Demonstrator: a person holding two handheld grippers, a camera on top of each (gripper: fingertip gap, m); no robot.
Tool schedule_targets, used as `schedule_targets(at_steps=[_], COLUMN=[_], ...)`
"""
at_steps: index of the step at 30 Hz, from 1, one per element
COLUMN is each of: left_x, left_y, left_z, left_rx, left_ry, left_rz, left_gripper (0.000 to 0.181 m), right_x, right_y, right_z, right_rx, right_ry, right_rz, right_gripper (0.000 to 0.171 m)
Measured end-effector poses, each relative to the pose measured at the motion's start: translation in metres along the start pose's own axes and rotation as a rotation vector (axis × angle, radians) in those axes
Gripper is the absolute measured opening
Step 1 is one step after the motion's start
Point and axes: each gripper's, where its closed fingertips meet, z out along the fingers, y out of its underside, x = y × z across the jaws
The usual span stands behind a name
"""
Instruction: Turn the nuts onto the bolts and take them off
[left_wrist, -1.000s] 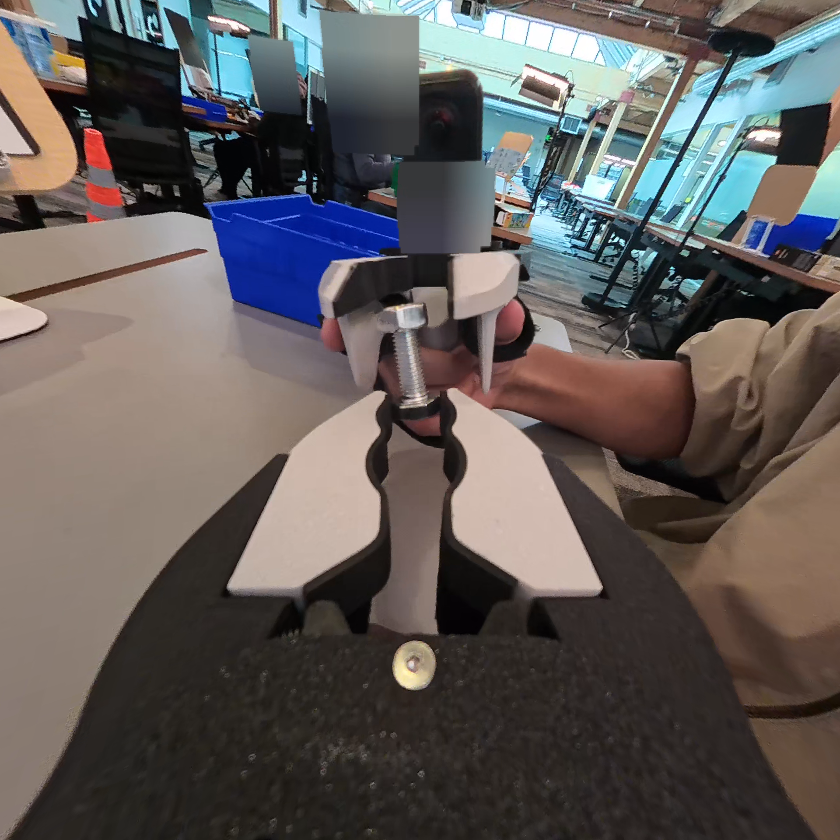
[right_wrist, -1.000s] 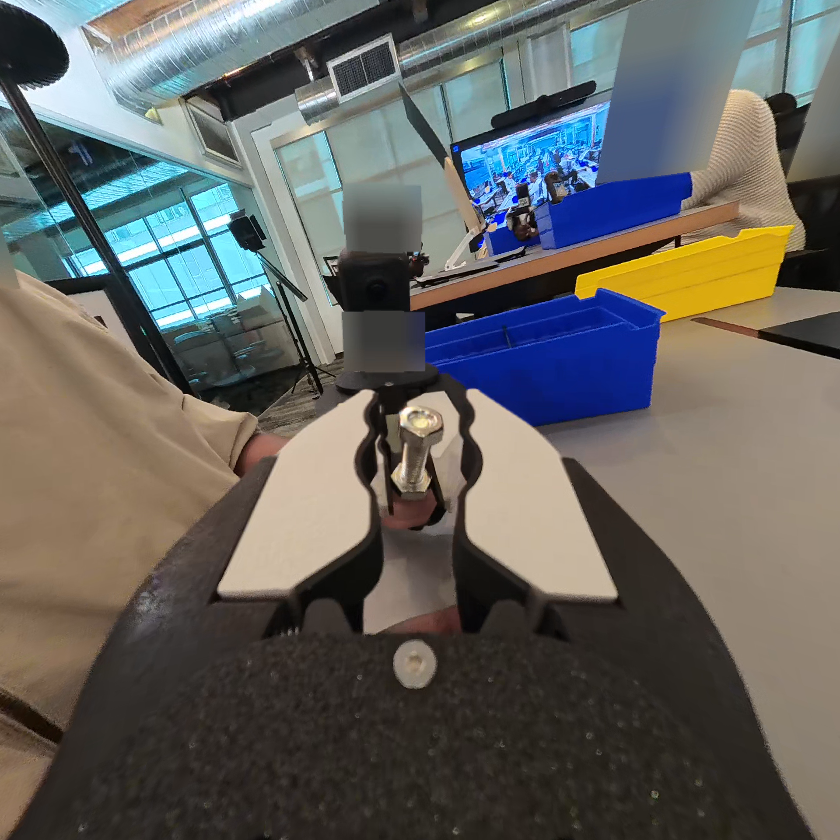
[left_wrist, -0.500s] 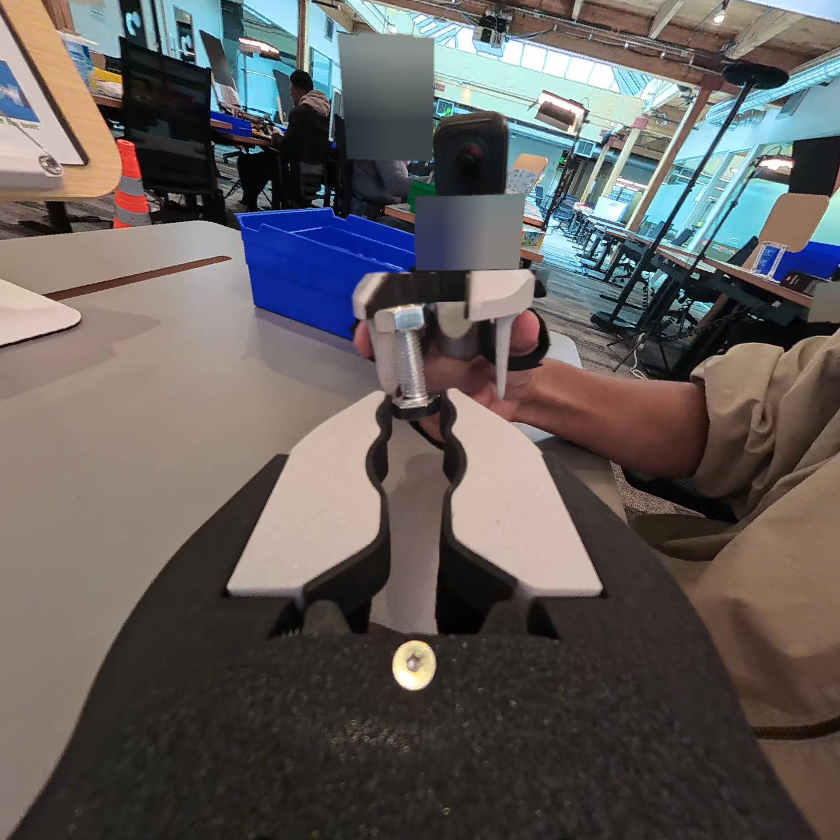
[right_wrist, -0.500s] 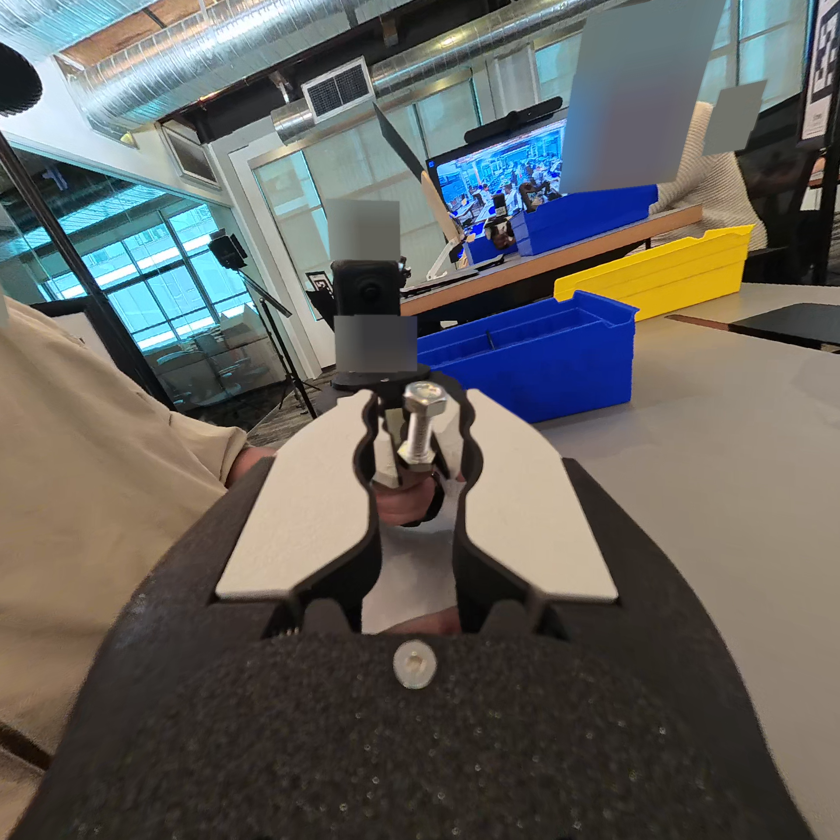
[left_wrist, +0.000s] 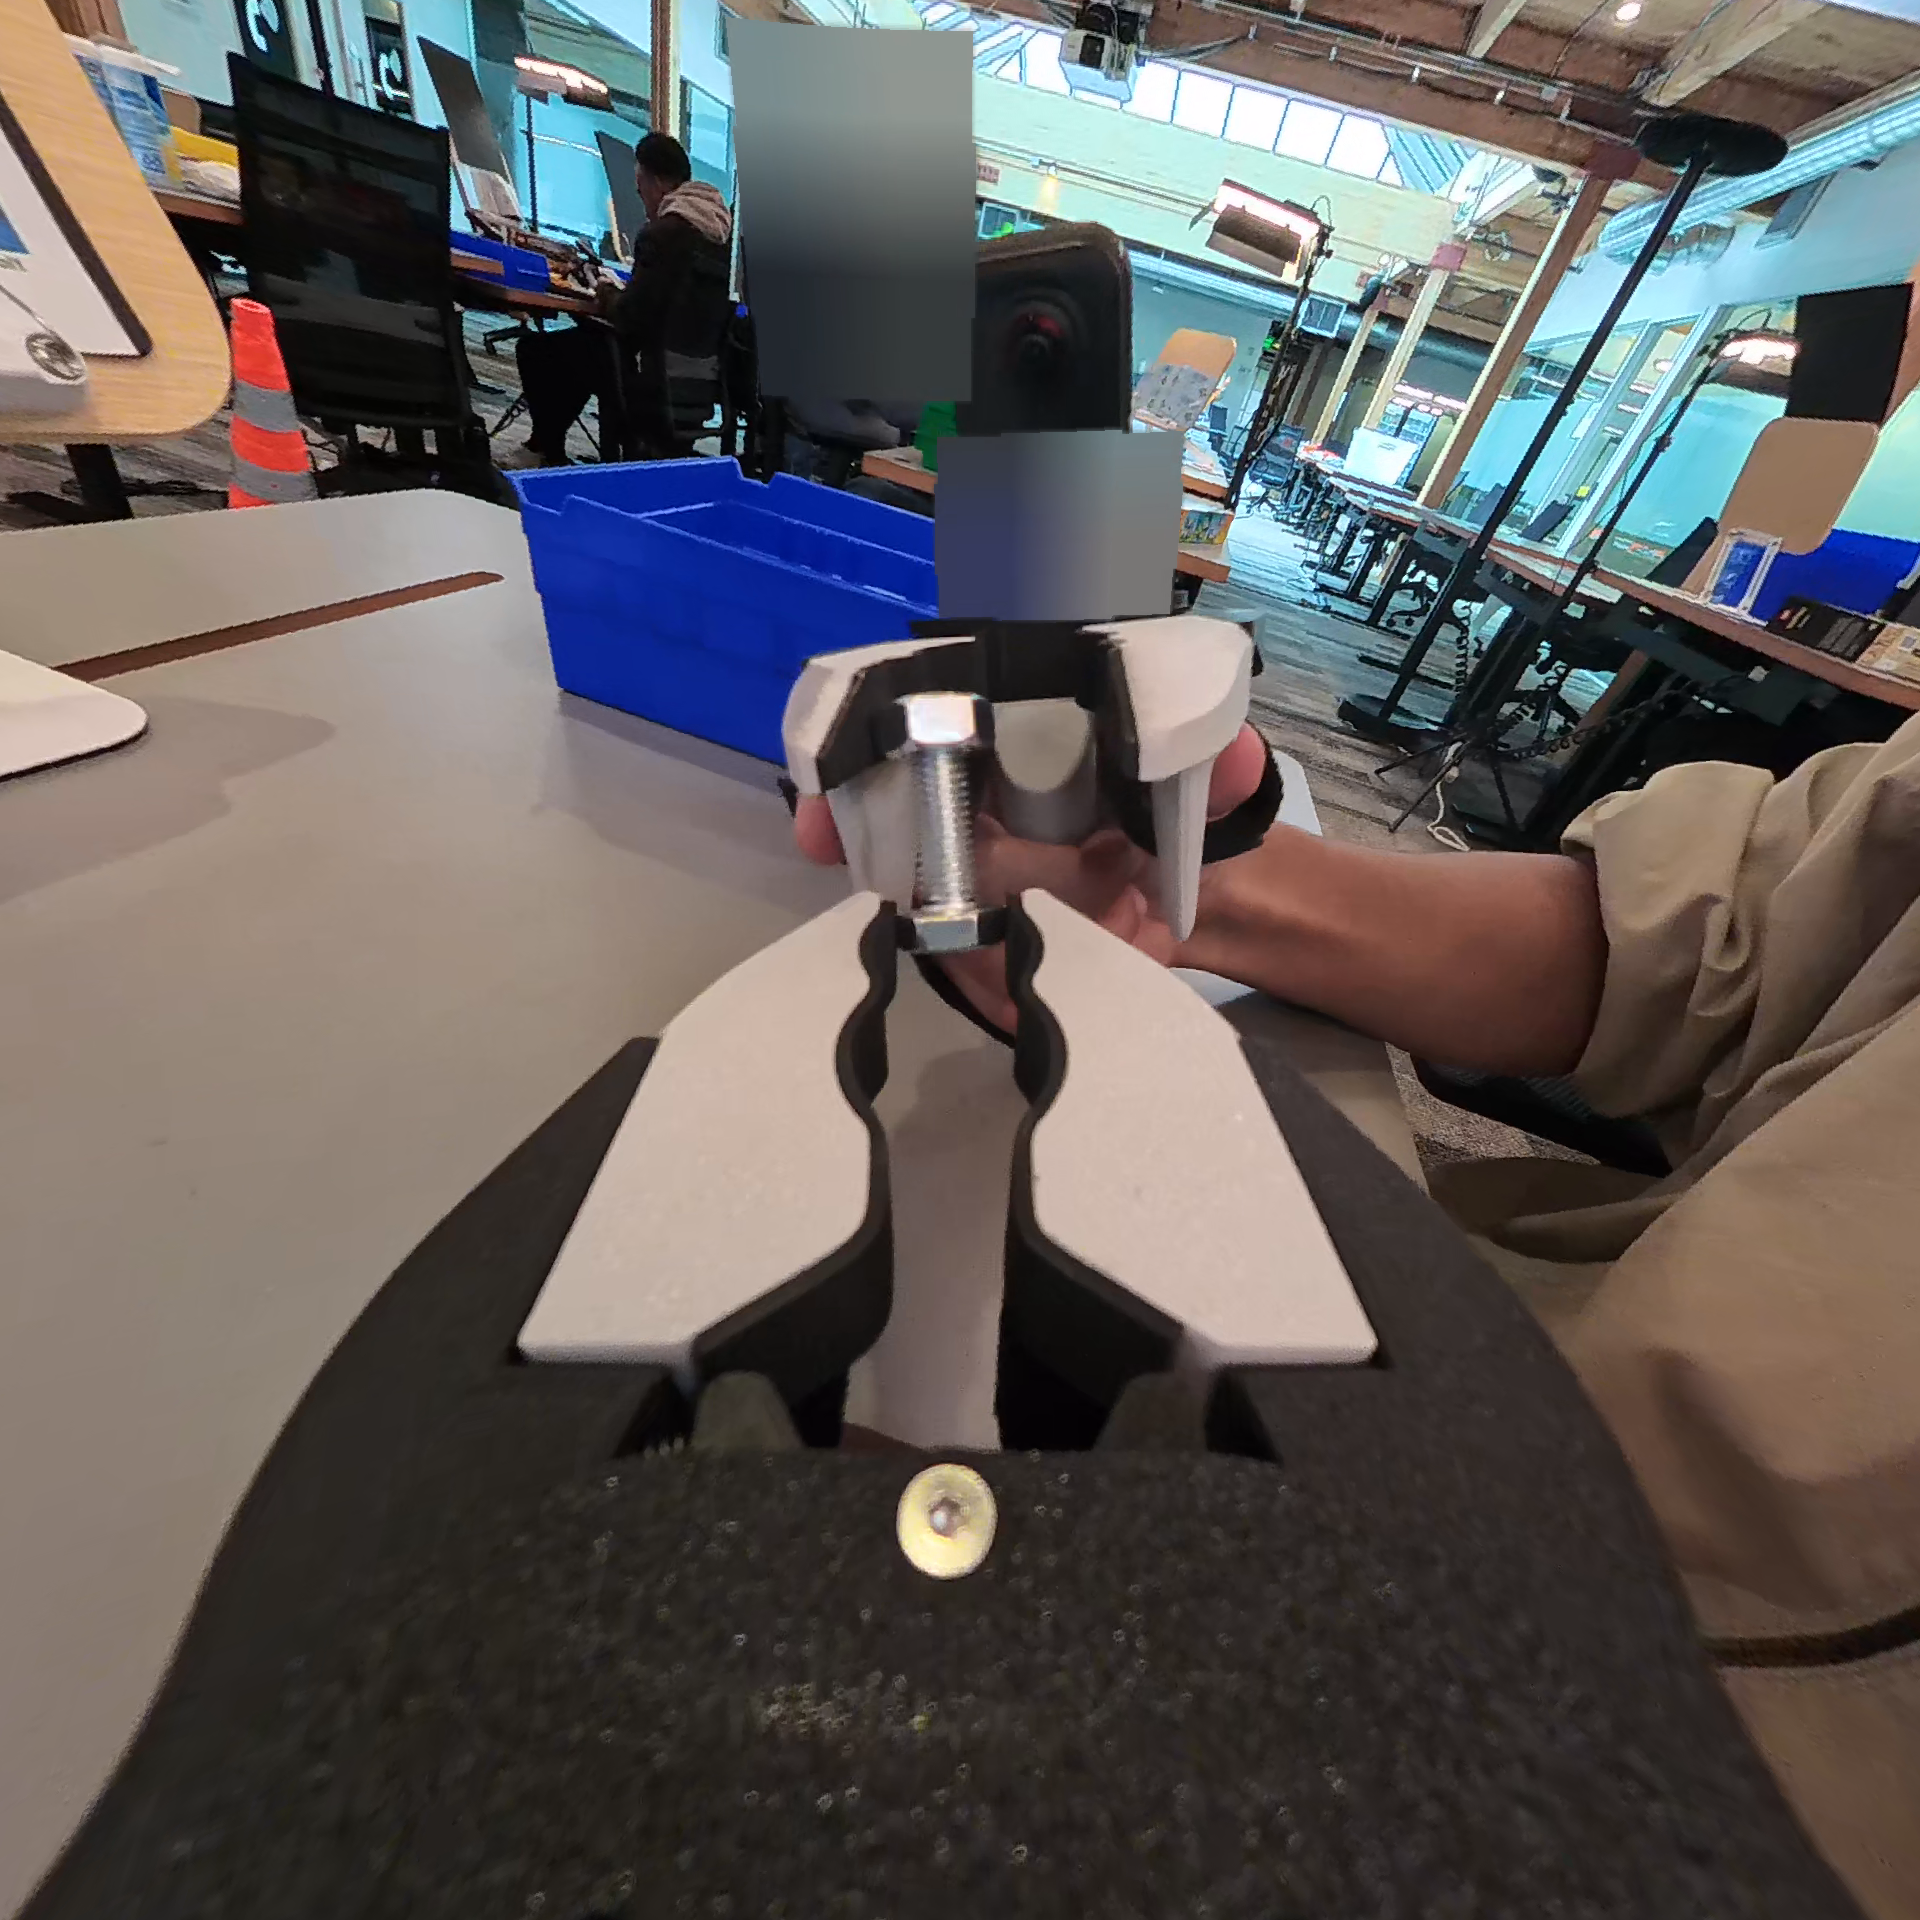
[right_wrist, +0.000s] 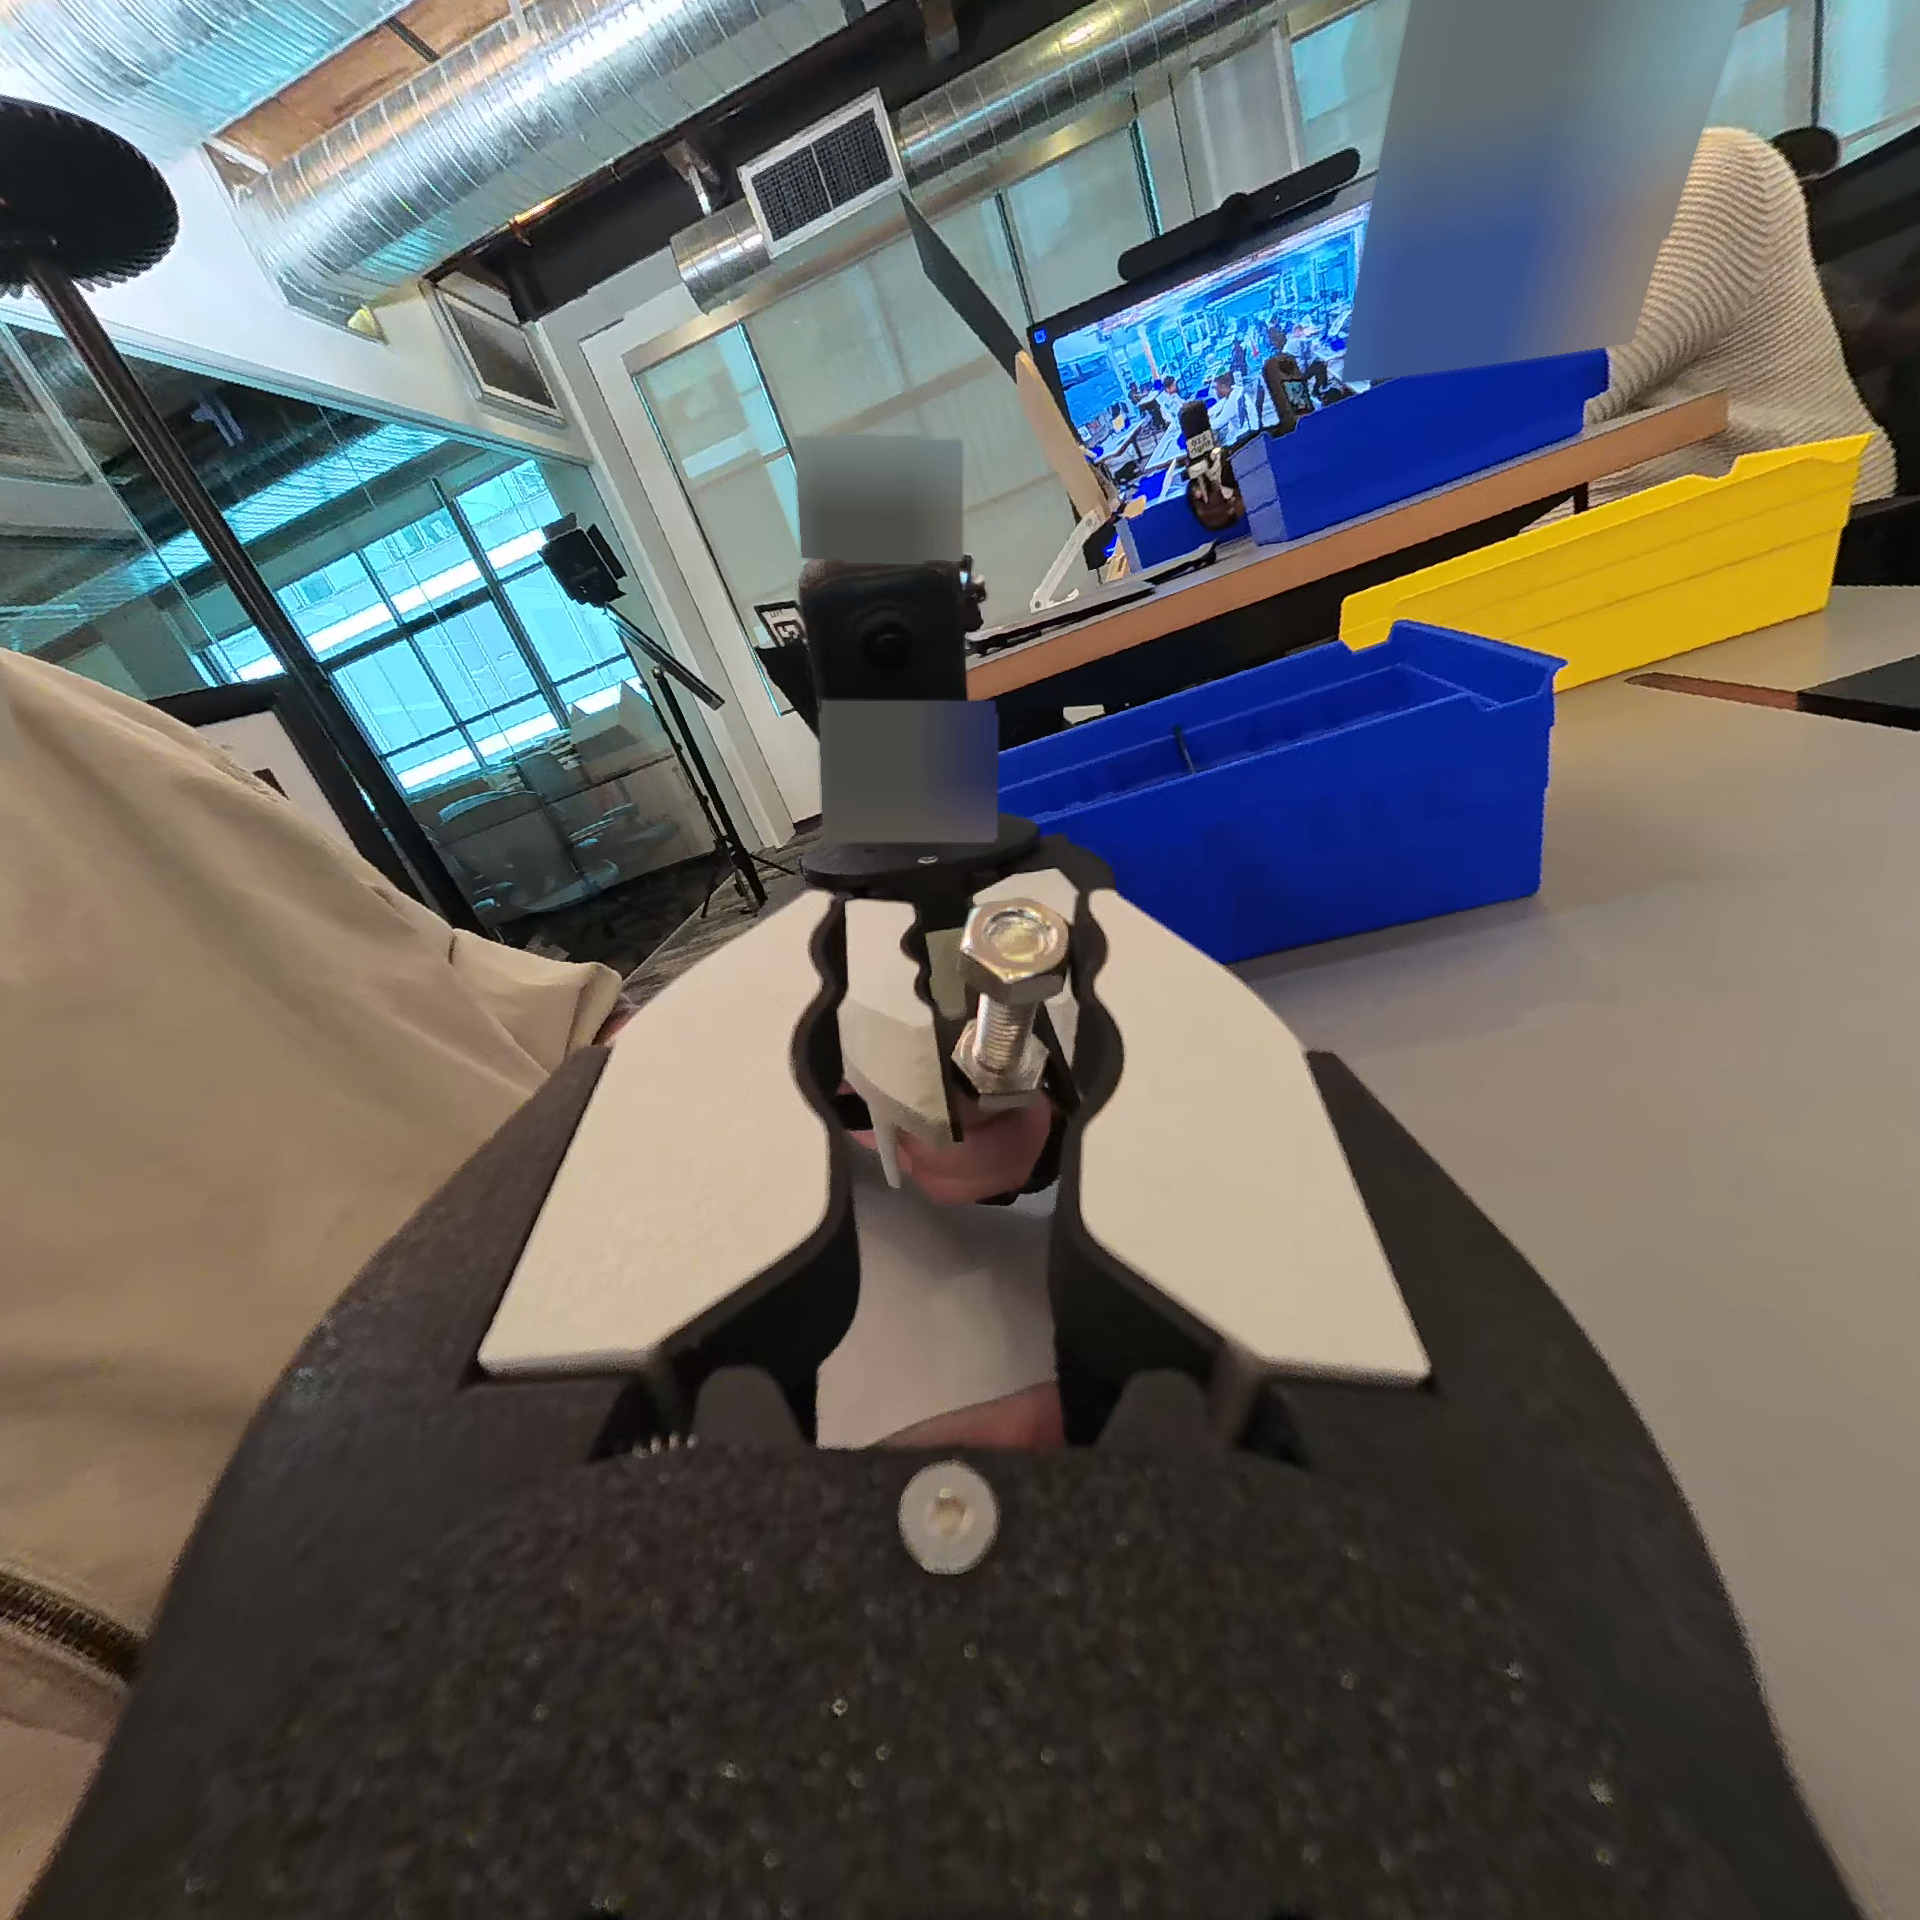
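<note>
Two claws on one bolt (left_wrist: 943, 821), above desk (left_wrist: 312, 935) | left claw (left_wrist: 948, 928) pinches nut (left_wrist: 943, 932) at thread tip | right claw (right_wrist: 1013, 940) clamps head | nut barely on, threading or removal left.

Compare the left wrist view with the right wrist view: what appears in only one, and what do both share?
Only the left wrist view: an orange striped traffic cone.

Only the right wrist view: a long yellow plastic bin and a lit wall screen.

Both: the silver hex-head steel bolt with its silver hex nut, the left claw shut on that nut, the right claw gripping the bolt's head, and the blue plastic bin.
</note>
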Motion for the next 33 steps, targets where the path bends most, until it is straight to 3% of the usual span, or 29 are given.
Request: schedule_targets(at_steps=[7, 19, 22, 25, 28, 31, 33], left_x=[-0.004, 0.003, -0.013, -0.035, -0.043, -0.036, -0.027], left_y=[-0.008, -0.005, -0.002, 0.006, 0.013, 0.007, 0.005], left_z=[-0.007, -0.003, -0.003, -0.005, -0.005, -0.005, -0.006], left_rx=[0.049, 0.030, -0.001, -0.058, -0.109, -0.059, -0.036], left_ry=[0.007, 0.019, -0.121, -0.284, -0.349, -0.261, -0.170], left_rz=[-0.043, -0.006, 0.075, 0.118, 0.148, 0.079, 0.029], left_gripper=[0.019, 0.019, 0.019, 0.019, 0.019, 0.019, 0.019], right_x=[0.002, 0.007, 0.021, 0.044, 0.053, 0.043, 0.027], right_y=[-0.003, -0.009, -0.007, 0.000, 0.005, -0.002, -0.012], right_z=[-0.004, -0.001, 0.000, -0.001, 0.000, 0.001, -0.002], right_rx=[0.011, 0.049, 0.035, 0.048, 0.053, 0.012, 0.027], right_ry=[0.022, 0.045, 0.167, 0.405, 0.579, 0.537, 0.399], right_rz=[0.000, -0.002, 0.011, 0.068, 0.069, -0.085, -0.163], right_gripper=[0.042, 0.018, 0.018, 0.018, 0.018, 0.033, 0.036])
